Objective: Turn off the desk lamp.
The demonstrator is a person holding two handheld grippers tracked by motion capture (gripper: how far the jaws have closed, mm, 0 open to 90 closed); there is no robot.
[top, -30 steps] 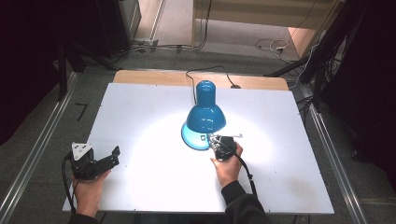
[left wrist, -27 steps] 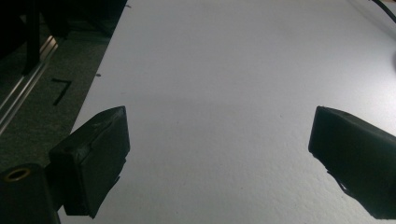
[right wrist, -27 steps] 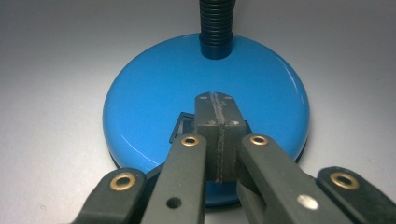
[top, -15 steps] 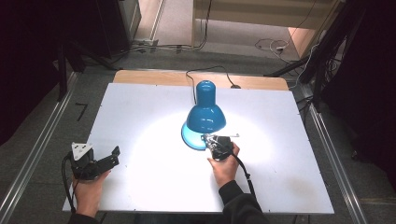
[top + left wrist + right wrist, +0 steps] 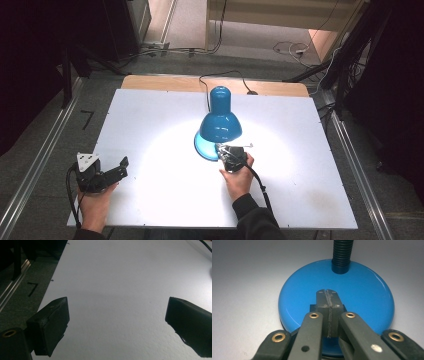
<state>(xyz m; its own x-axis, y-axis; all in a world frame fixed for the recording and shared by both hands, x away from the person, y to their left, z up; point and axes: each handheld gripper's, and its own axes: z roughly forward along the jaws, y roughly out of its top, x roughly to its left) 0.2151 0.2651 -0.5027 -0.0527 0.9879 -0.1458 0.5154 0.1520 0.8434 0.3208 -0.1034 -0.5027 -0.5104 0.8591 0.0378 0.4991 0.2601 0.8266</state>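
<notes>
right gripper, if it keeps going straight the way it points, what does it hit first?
The right gripper, jaws shut, already sits over the lamp's blue base; whether it touches is unclear. Straight on, it would likely meet the black ribbed neck rising from the base's far side, if it stays low enough.
</notes>
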